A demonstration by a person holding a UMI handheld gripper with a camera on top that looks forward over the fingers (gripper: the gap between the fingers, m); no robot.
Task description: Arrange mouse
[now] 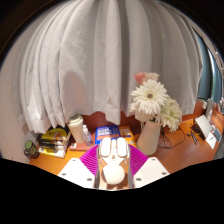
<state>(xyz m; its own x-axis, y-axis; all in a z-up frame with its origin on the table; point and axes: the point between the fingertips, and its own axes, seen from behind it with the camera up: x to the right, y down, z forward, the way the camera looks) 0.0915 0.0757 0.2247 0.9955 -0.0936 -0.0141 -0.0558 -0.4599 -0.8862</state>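
Note:
A white mouse (113,150) sits between my gripper's (113,158) two fingers, its buttons pointing away from me. The magenta pads (90,158) press against both of its sides. The mouse looks lifted above the wooden desk (180,155), which lies further ahead and below. The mouse's rounded white back (113,173) shows closest to me, between the finger bases.
A white vase (148,136) with white and pink flowers (150,98) stands just beyond the fingers to the right. A white jar (77,130), stacked books (52,141), a green can (31,148) and a blue box (108,131) lie to the left. White curtains (100,60) hang behind.

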